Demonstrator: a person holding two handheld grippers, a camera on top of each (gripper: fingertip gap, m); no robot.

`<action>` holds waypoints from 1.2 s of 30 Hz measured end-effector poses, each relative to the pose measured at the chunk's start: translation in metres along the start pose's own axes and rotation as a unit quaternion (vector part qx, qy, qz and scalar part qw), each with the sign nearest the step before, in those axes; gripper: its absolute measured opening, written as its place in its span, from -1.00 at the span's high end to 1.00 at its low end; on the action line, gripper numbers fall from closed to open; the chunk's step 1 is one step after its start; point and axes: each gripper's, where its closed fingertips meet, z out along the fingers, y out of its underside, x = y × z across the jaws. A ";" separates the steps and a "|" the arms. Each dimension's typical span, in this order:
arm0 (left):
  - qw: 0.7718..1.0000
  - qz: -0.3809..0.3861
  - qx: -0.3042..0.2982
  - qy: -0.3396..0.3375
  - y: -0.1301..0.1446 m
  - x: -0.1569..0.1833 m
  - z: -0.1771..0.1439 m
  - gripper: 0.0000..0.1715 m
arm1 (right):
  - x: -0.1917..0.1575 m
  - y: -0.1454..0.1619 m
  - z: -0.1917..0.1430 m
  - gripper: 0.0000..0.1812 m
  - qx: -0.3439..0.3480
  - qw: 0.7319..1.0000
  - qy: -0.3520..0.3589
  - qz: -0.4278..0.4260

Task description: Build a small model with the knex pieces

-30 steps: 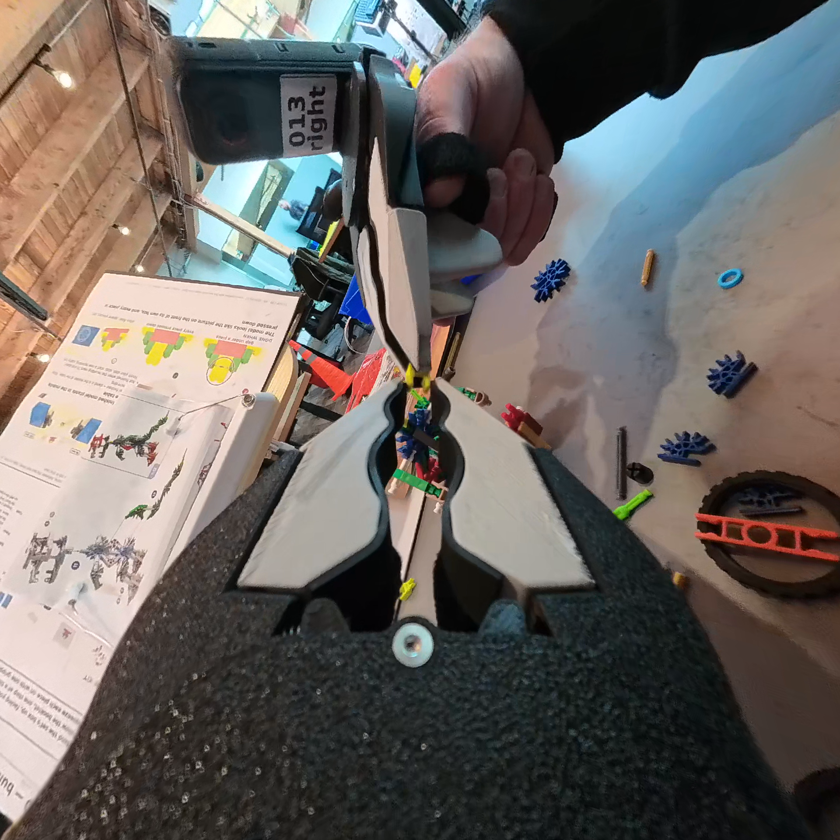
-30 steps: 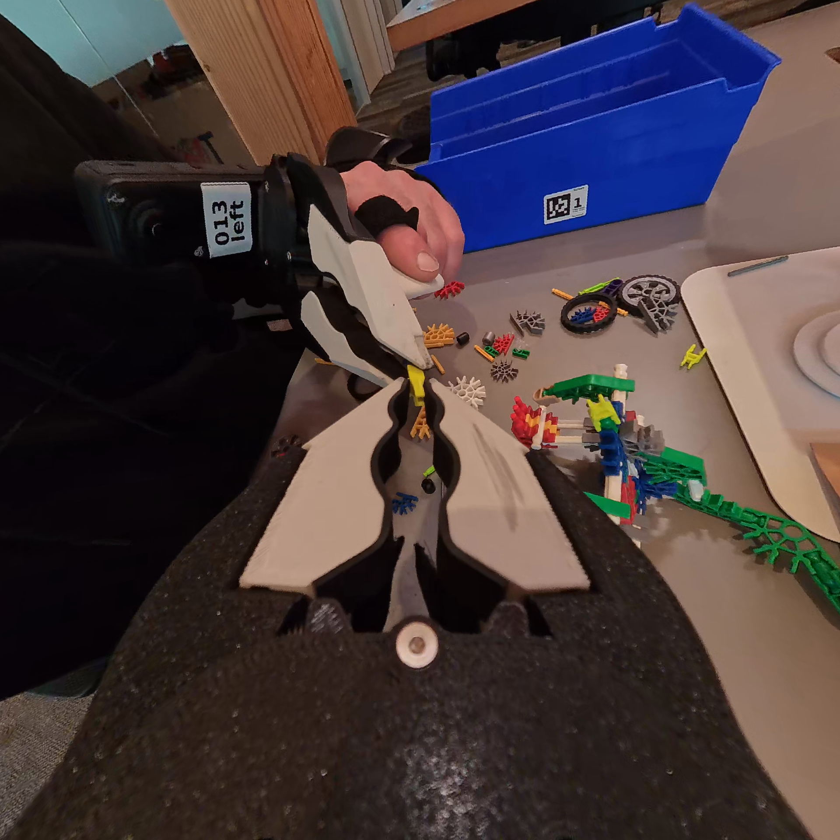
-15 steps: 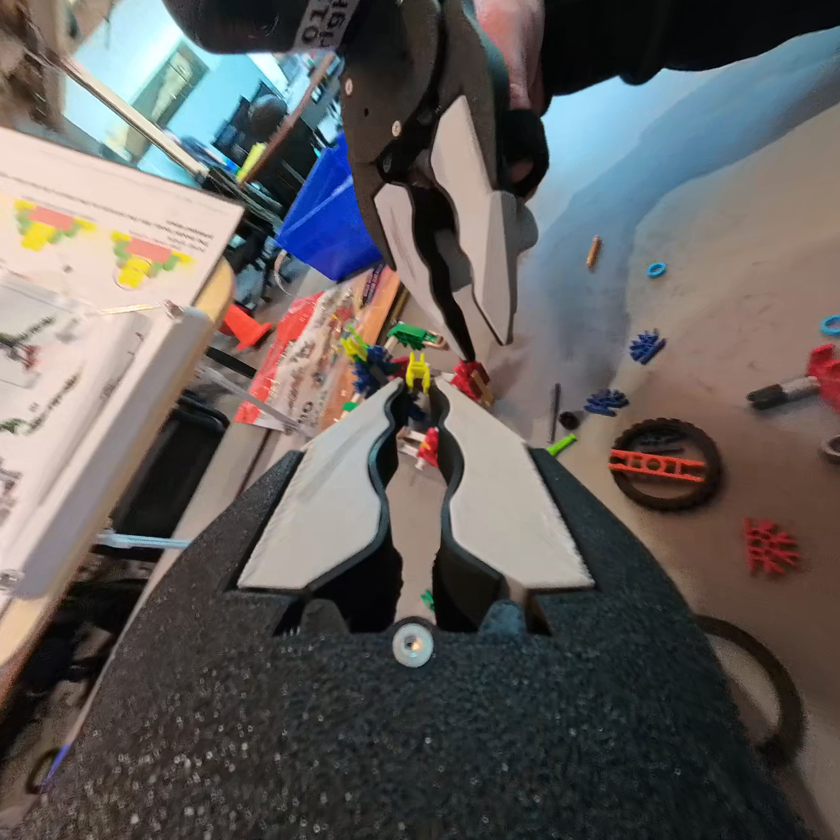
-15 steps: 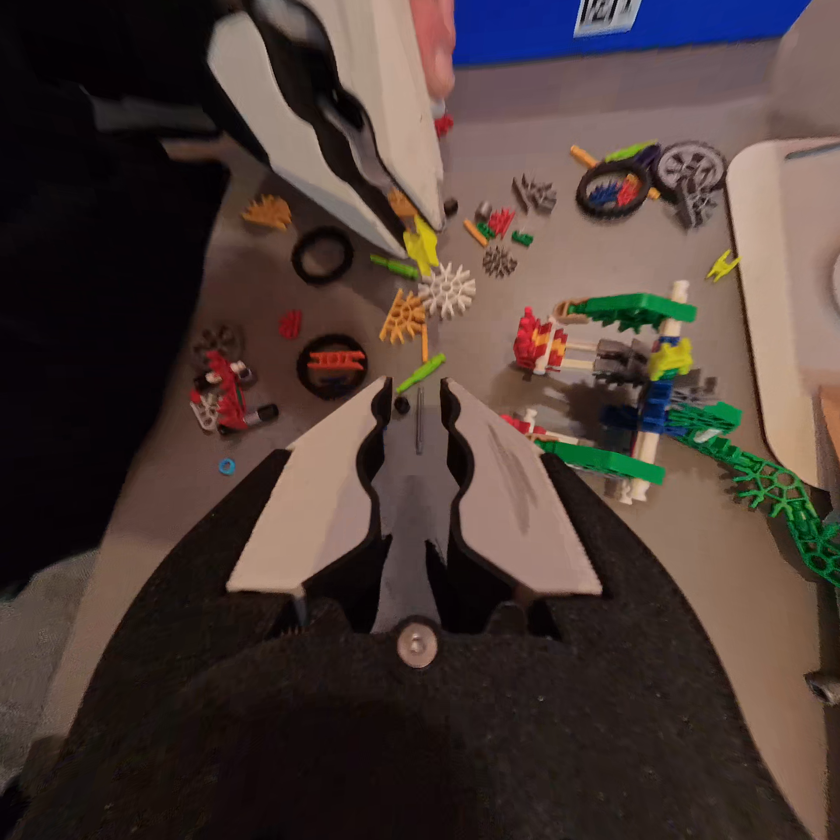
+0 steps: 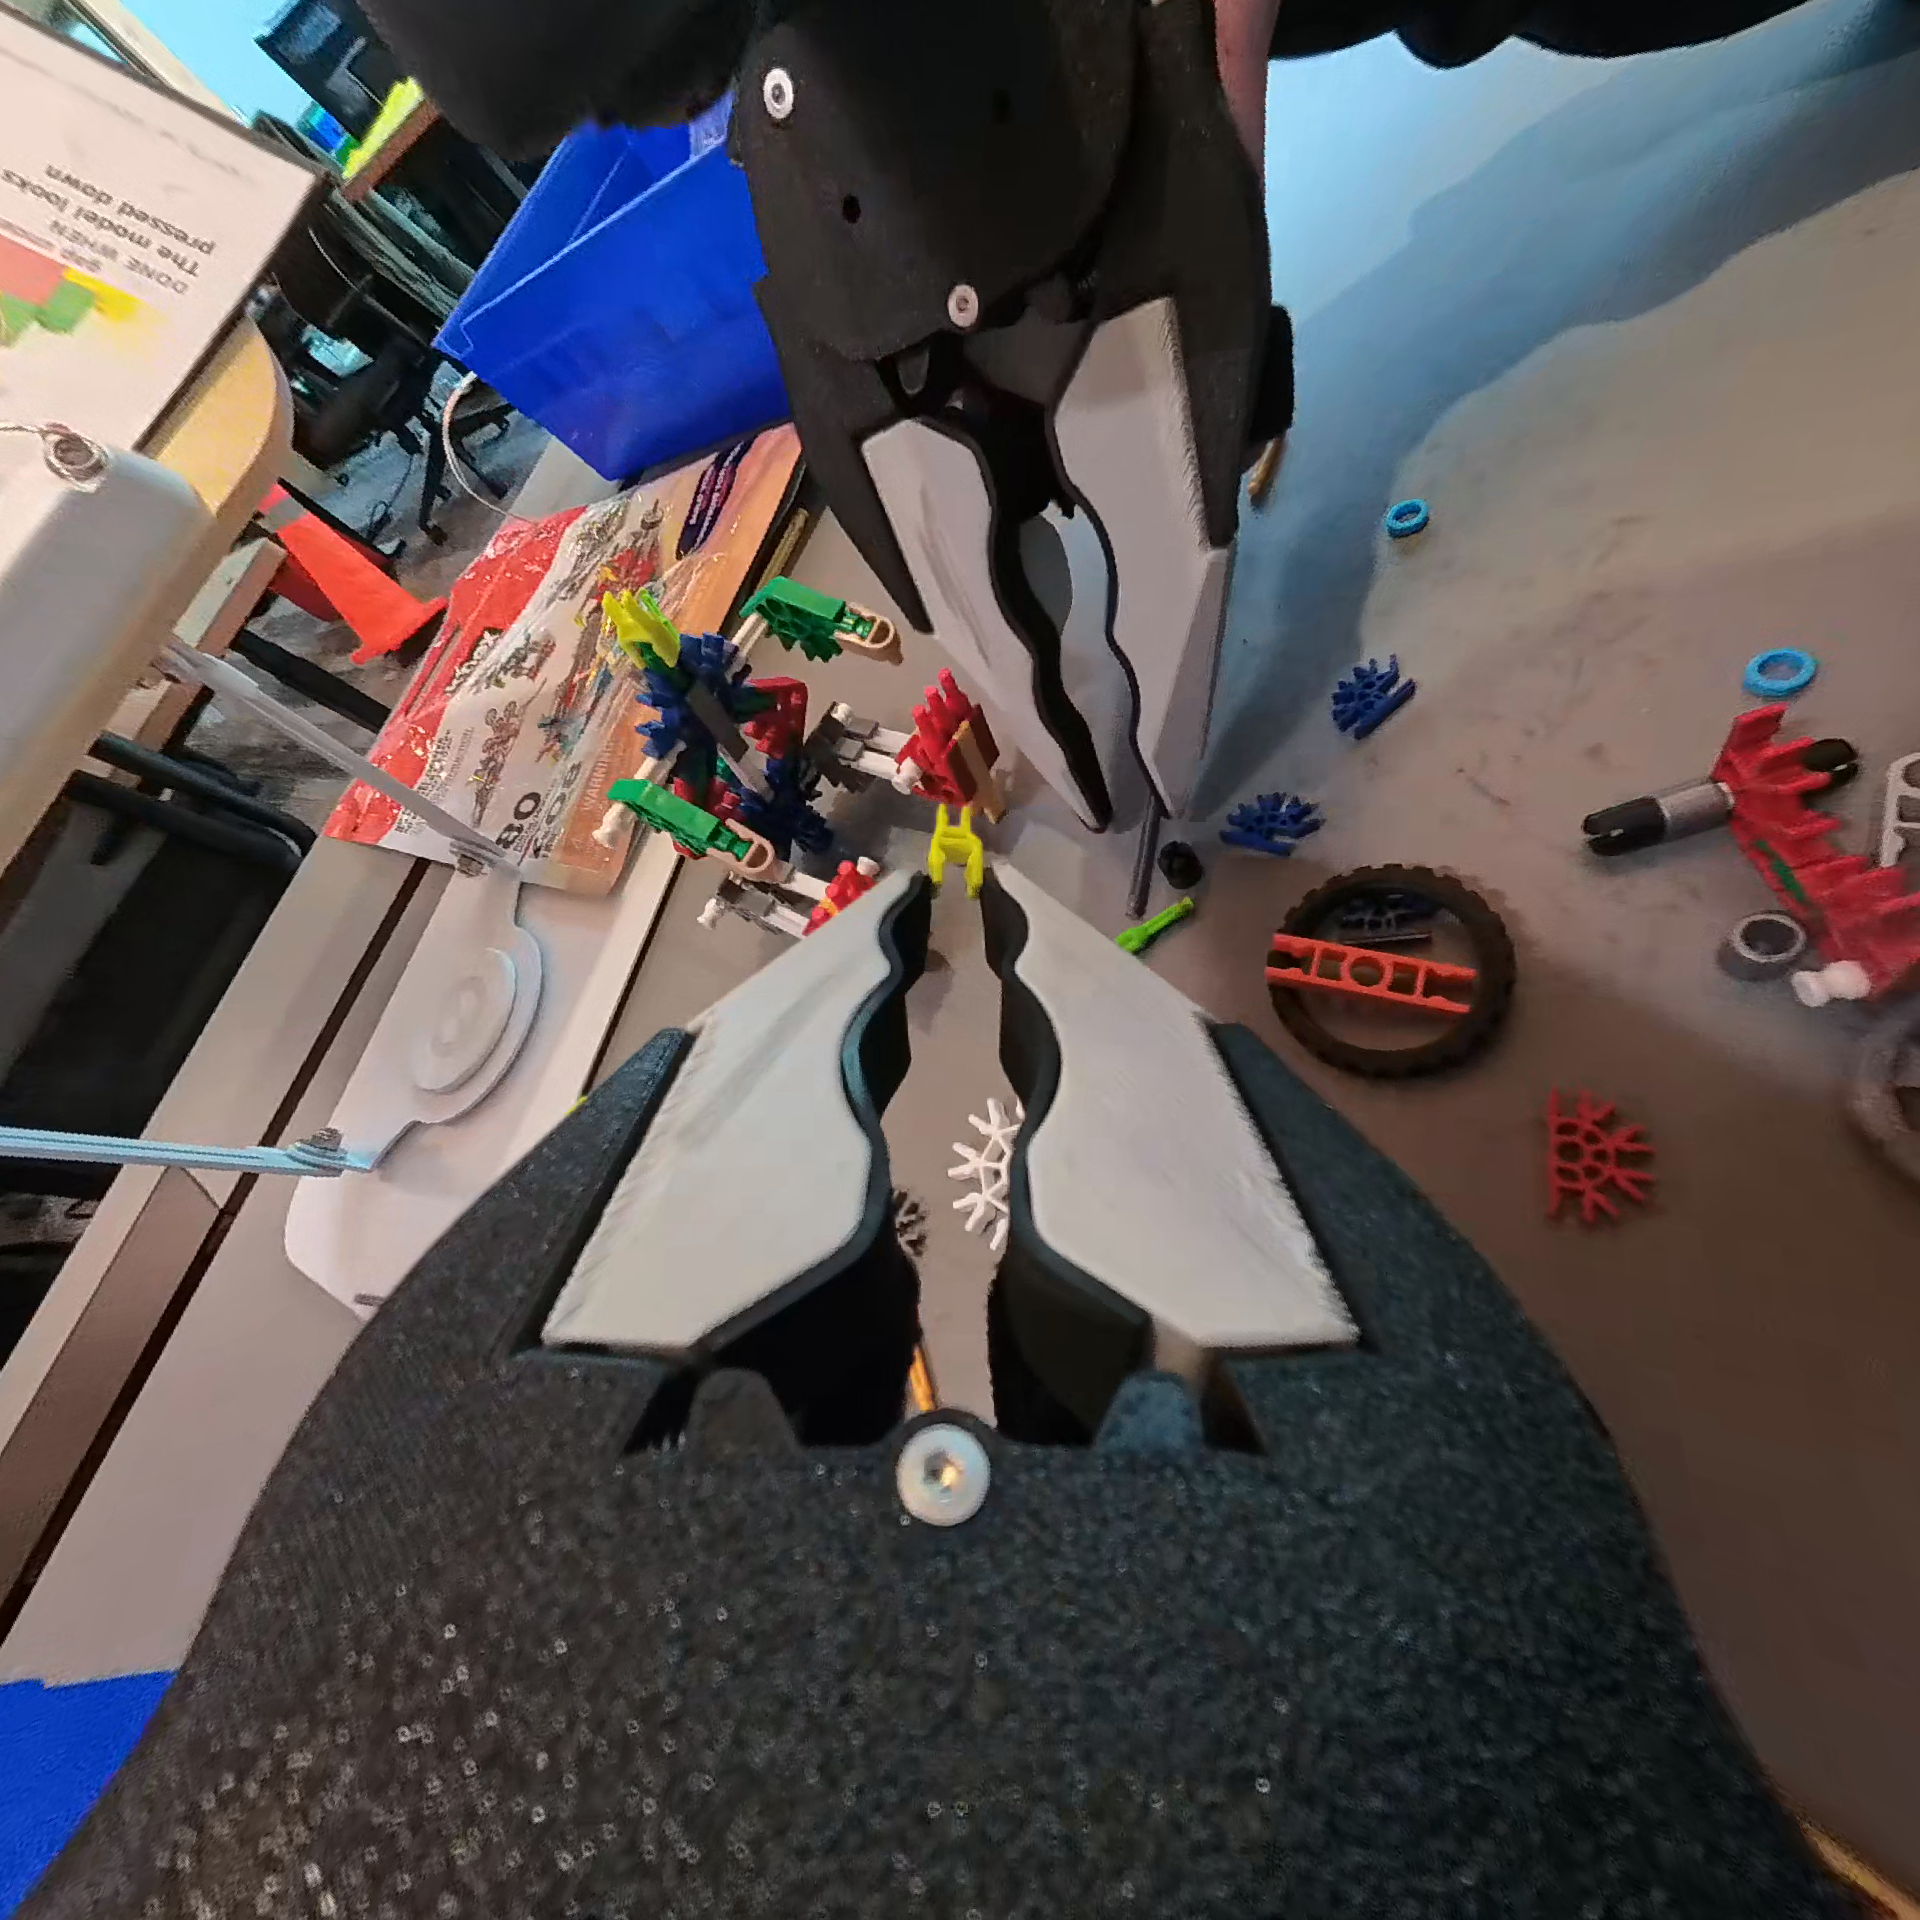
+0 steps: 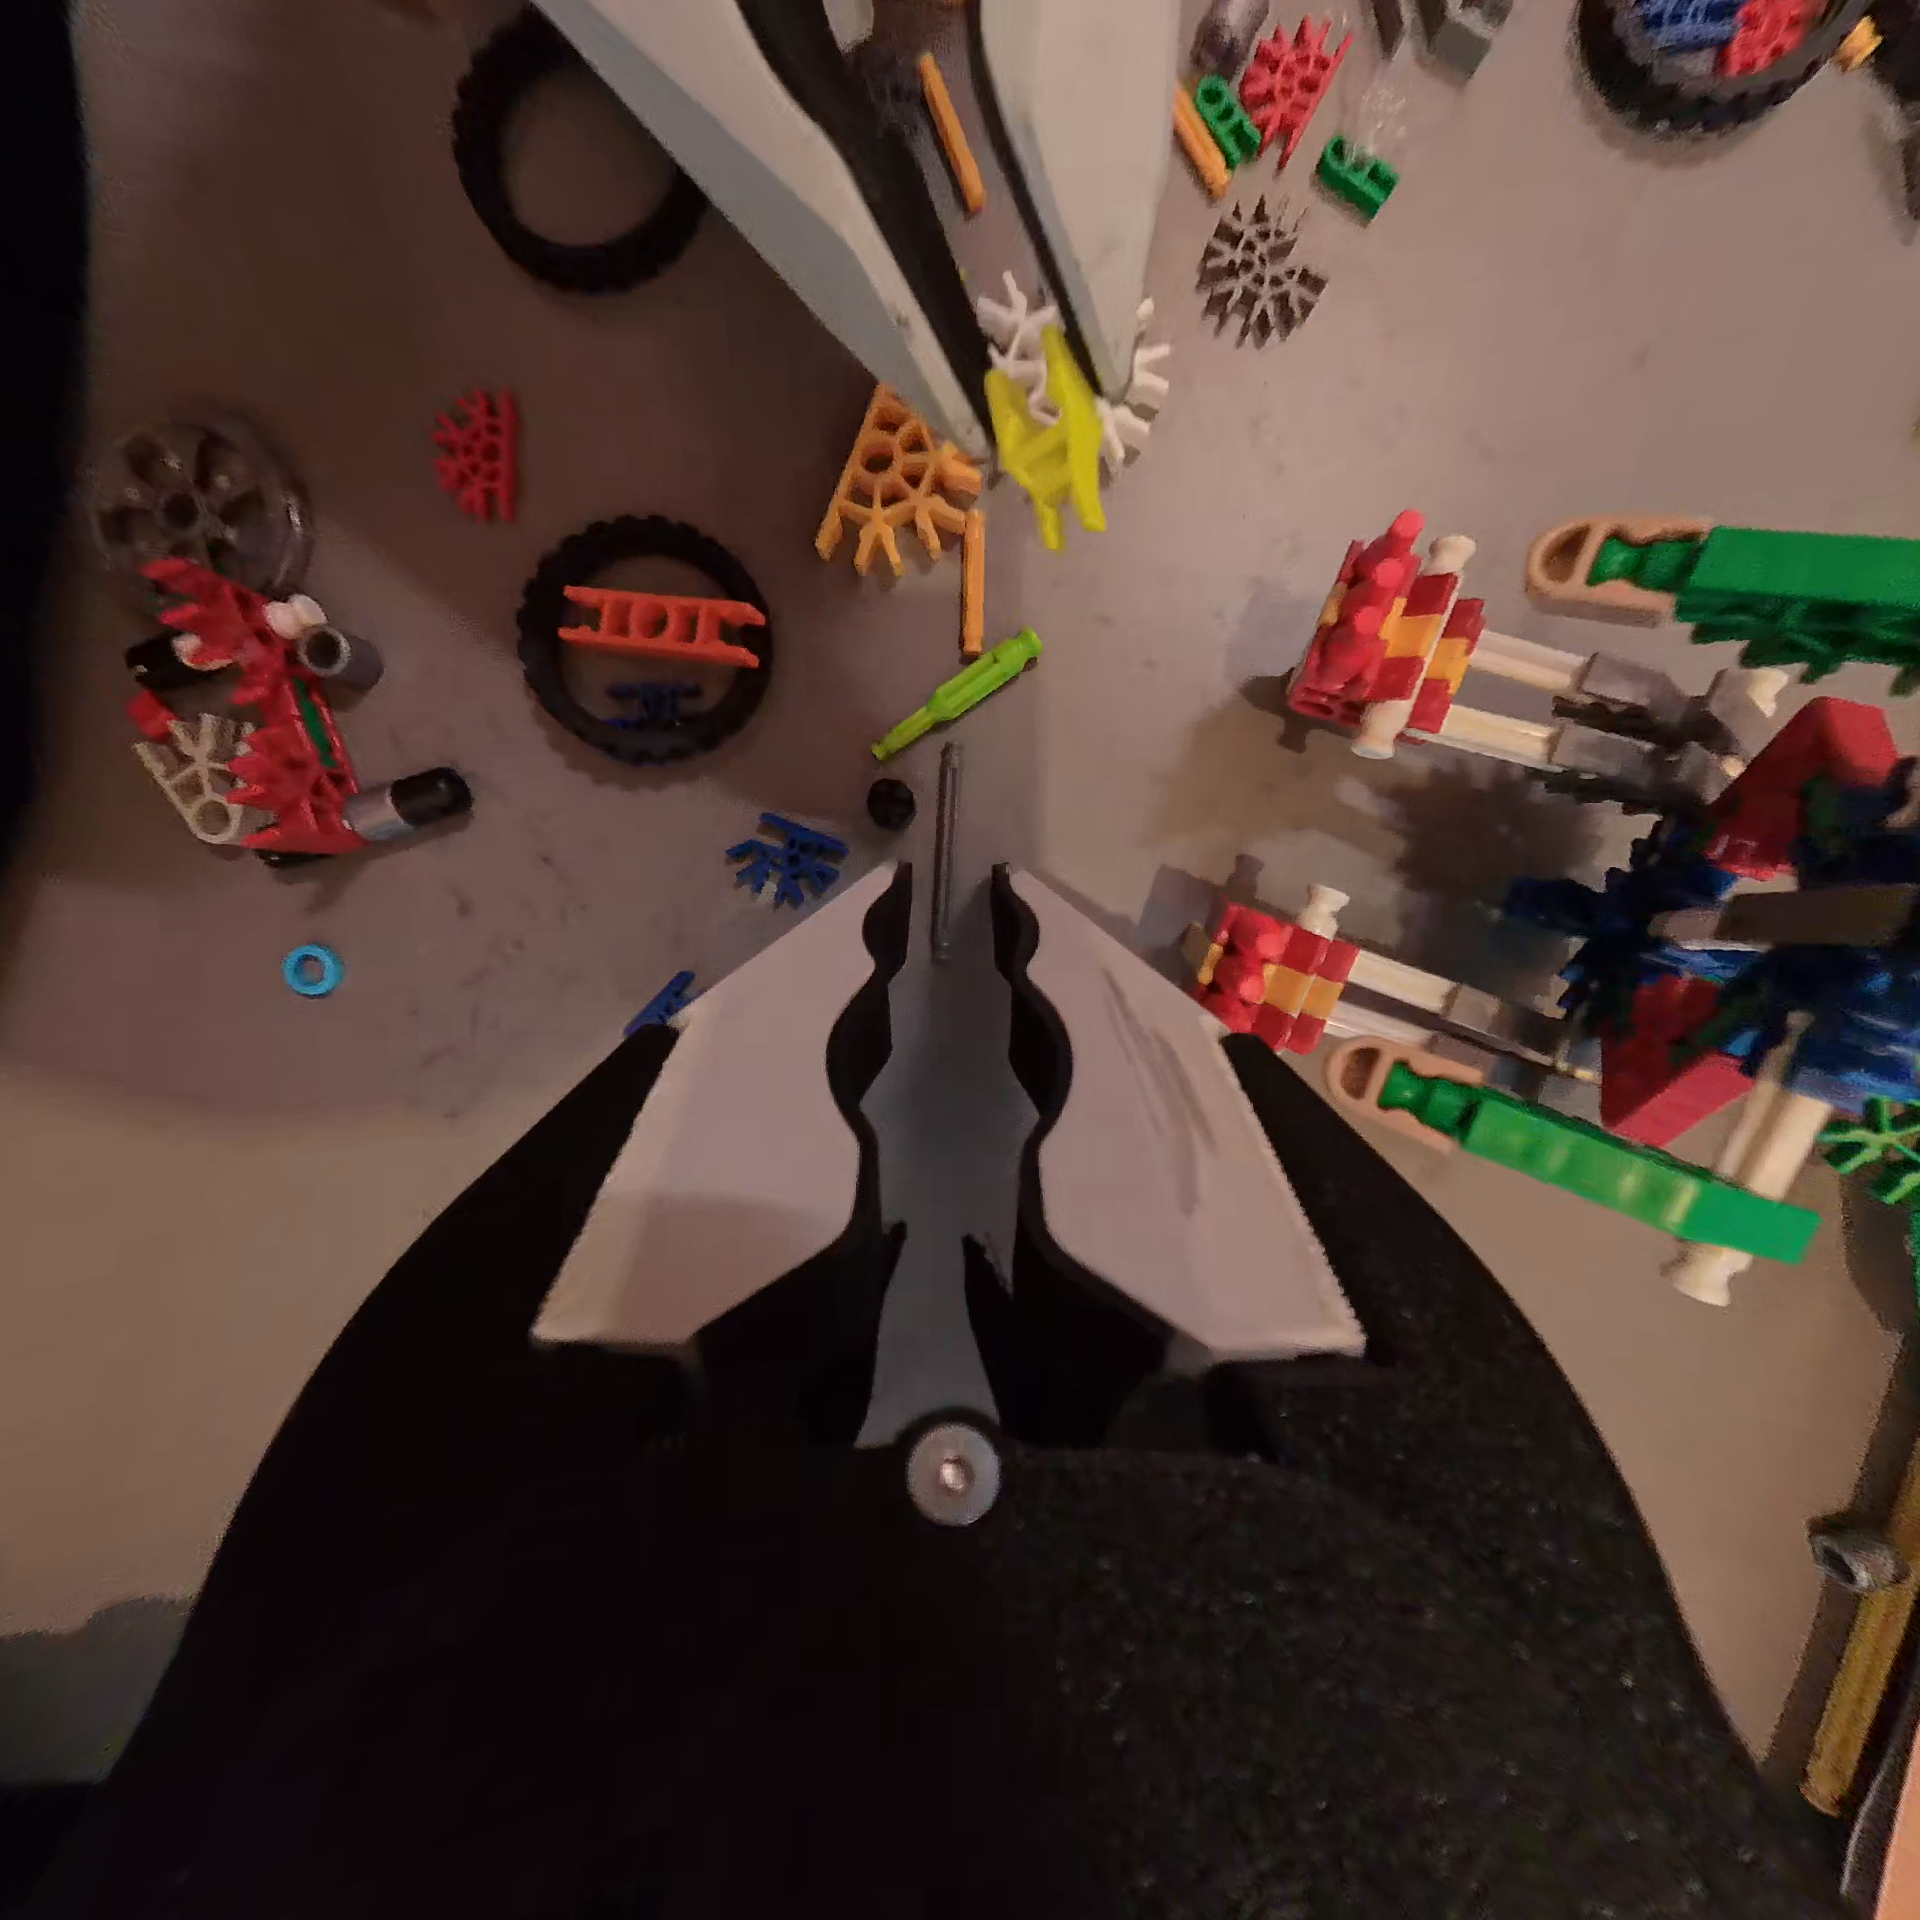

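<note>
Gripping a yellow clip (image 5: 957, 850) at its tips, the left hand-held gripper (image 5: 954, 896) sits centre frame in the left wrist view; the clip sticks out past the fingertips, above the grey tabletop (image 5: 1621, 1351). In the right wrist view the same clip (image 6: 1049, 442) shows at upper centre, over a white snowflake connector (image 6: 1127, 400).

Right hand-held gripper (image 6: 945, 883): fingers parted, nothing between them, tips just above a thin grey rod (image 6: 943, 847) lying on the tabletop. A black bead (image 6: 890, 802) lies just left of the rod, a lime rod (image 6: 961, 694) above it, a blue connector (image 6: 790, 857) to the left.

Centre left in the right wrist view: a black tyre (image 6: 644, 639) ringing an orange ladder piece (image 6: 660, 627). Right edge: a built model (image 6: 1704, 883) of green, red, blue and white parts. In the left wrist view a blue bin (image 5: 623, 301) stands at upper left.
</note>
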 end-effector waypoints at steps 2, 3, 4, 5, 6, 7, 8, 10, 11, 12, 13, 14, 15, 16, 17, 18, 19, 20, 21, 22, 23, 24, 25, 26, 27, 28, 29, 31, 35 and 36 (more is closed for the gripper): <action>1.000 -0.001 -0.004 -0.002 0.002 -0.001 0.001 0.92 | 0.001 0.001 0.003 0.88 -0.003 1.000 0.003 0.001; 1.000 -0.003 -0.005 -0.001 0.003 -0.001 0.002 0.92 | 0.001 0.000 0.004 0.90 -0.003 1.000 0.001 0.001; 1.000 -0.004 -0.005 -0.002 0.003 -0.001 0.002 0.92 | 0.002 0.000 0.004 0.96 -0.004 1.000 0.007 0.000; 1.000 -0.005 -0.006 -0.003 0.003 -0.002 0.002 0.92 | 0.004 0.000 0.004 0.98 -0.005 1.000 0.012 0.000; 1.000 -0.006 -0.008 -0.002 0.004 -0.001 0.003 0.92 | 0.004 0.000 0.004 0.98 -0.006 1.000 0.013 -0.001; 1.000 -0.006 -0.008 -0.002 0.005 -0.001 0.003 0.92 | 0.004 0.000 0.004 0.98 -0.007 1.000 0.014 -0.004; 1.000 -0.005 -0.010 -0.002 0.006 0.000 0.003 0.92 | 0.004 0.001 0.004 0.99 -0.007 1.000 0.014 -0.006; 1.000 -0.007 -0.014 -0.002 0.008 0.000 0.005 0.92 | 0.004 0.000 0.003 0.99 0.000 1.000 0.010 -0.004; 1.000 -0.009 -0.015 -0.002 0.009 0.000 0.005 0.92 | 0.005 -0.002 0.001 0.99 0.007 1.000 0.010 0.000; 1.000 -0.013 -0.015 -0.003 0.009 0.000 0.005 0.92 | 0.006 -0.004 -0.001 1.00 0.017 1.000 0.011 0.005; 1.000 -0.017 -0.014 -0.004 0.010 -0.001 0.005 0.92 | 0.008 -0.007 -0.005 0.99 0.030 0.999 0.010 0.009; 1.000 -0.021 -0.014 -0.004 0.010 -0.002 0.005 0.92 | 0.009 -0.011 -0.010 0.99 0.048 0.999 0.008 0.014; 1.000 -0.026 -0.014 -0.003 0.011 -0.002 0.005 0.92 | 0.010 -0.016 -0.015 0.99 0.068 0.997 0.008 0.019; 0.999 -0.031 -0.014 -0.002 0.011 -0.003 0.005 0.92 | 0.012 -0.020 -0.020 0.99 0.086 0.996 0.008 0.027; 0.999 -0.035 -0.014 -0.001 0.012 -0.003 0.006 0.92 | 0.014 -0.023 -0.025 0.99 0.101 0.994 0.007 0.034; 0.999 -0.040 -0.012 0.002 0.012 -0.003 0.006 0.92 | 0.016 -0.025 -0.030 0.99 0.116 0.992 0.007 0.039; 0.999 -0.046 -0.009 0.004 0.011 -0.004 0.006 0.92 | 0.017 -0.027 -0.034 0.99 0.131 0.990 0.004 0.044; 0.999 -0.051 -0.006 0.006 0.011 -0.004 0.007 0.92 | 0.018 -0.030 -0.039 1.00 0.150 0.987 0.000 0.050; 0.998 -0.057 -0.002 0.009 0.010 -0.005 0.007 0.92 | 0.019 -0.035 -0.043 1.00 0.169 0.984 -0.004 0.055; 0.998 -0.064 0.005 0.011 0.008 -0.006 0.006 0.92 | 0.020 -0.039 -0.047 1.00 0.186 0.981 -0.006 0.060; 0.997 -0.072 0.012 0.014 0.006 -0.006 0.006 0.92 | 0.020 -0.042 -0.049 1.00 0.198 0.978 -0.008 0.061; 0.996 -0.082 0.020 0.018 0.003 -0.007 0.005 0.92 | 0.020 -0.045 -0.051 1.00 0.205 0.977 -0.009 0.060; 0.995 -0.089 0.025 0.022 0.002 -0.007 0.005 0.92 | 0.019 -0.045 -0.050 1.00 0.204 0.977 -0.009 0.059; 0.995 -0.092 0.025 0.025 0.002 -0.007 0.005 0.92 | 0.019 -0.043 -0.048 1.00 0.195 0.979 -0.009 0.057; 0.996 -0.088 0.019 0.026 0.004 -0.007 0.006 0.92 | 0.019 -0.038 -0.045 1.00 0.181 0.982 -0.005 0.055; 0.996 -0.081 0.010 0.030 0.007 -0.006 0.007 0.92 | 0.020 -0.035 -0.043 1.00 0.171 0.984 0.000 0.053; 0.996 -0.077 -0.001 0.040 0.011 -0.003 0.007 0.92 | 0.020 -0.033 -0.042 1.00 0.162 0.985 0.003 0.052; 0.997 -0.070 -0.012 0.038 0.015 -0.003 0.008 0.91 | 0.018 -0.021 -0.036 0.97 0.117 0.992 0.014 0.038; 0.997 -0.063 -0.028 0.047 0.020 0.001 0.010 0.91 | 0.013 -0.016 -0.023 0.88 0.077 0.996 0.016 0.028; 0.997 -0.060 -0.033 0.048 0.021 0.001 0.011 0.91 | 0.013 -0.017 -0.018 0.88 0.072 0.997 0.018 0.026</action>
